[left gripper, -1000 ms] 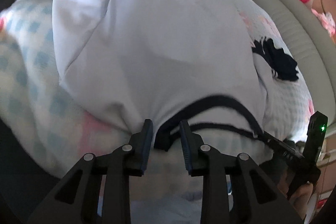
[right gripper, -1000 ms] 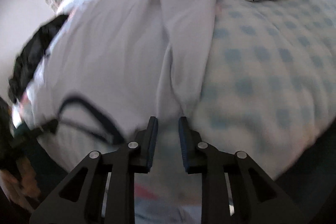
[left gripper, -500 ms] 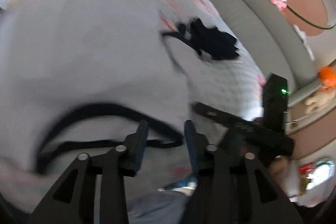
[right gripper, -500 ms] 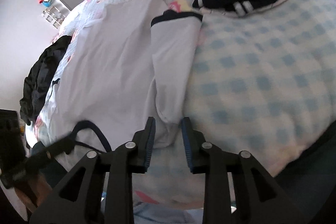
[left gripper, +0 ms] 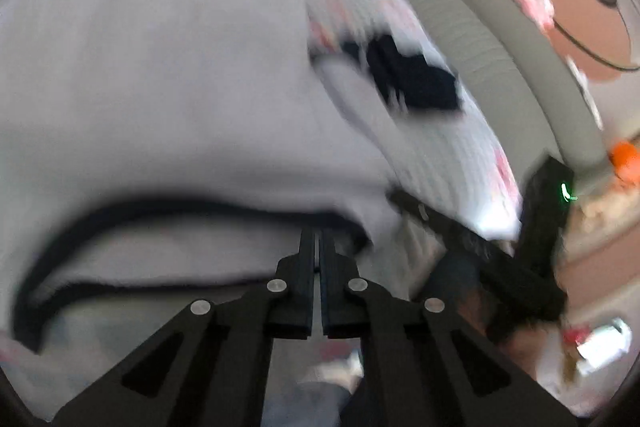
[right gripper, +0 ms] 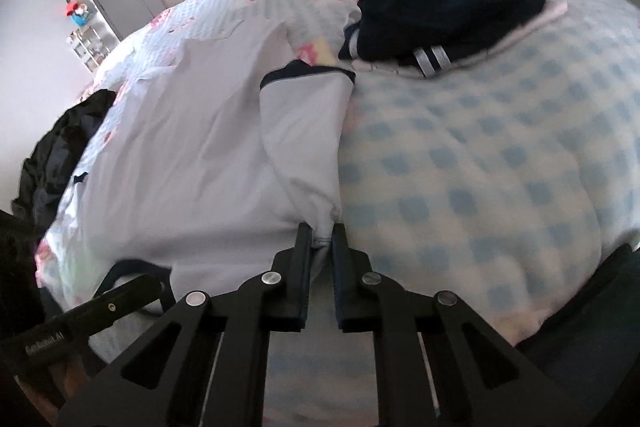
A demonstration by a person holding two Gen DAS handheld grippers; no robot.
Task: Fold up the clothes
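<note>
Both tongs grip the white shirt (right gripper: 192, 147), spread flat on the bed (right gripper: 480, 167): left tongs (left gripper: 317, 239) pressed together on its dark-trimmed collar, right tongs (right gripper: 321, 233) closing on the near shoulder; no fold made, sleeve lies straight, all folding remains

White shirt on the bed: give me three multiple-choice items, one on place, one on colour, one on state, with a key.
1. Where does the dark folded garment lie?
A. beyond the shirt's sleeve
B. under the shirt
C. on the floor

2. What colour is the shirt's trim?
A. red
B. dark navy
C. green

3. What are the right jaws doing?
A. standing wide open over the blanket
B. holding the dark garment
C. pinching the shirt's shoulder edge

Key: A, the dark garment sits past the sleeve; B, the white shirt has a dark trim; C, the right gripper has white cloth between its jaws.
</note>
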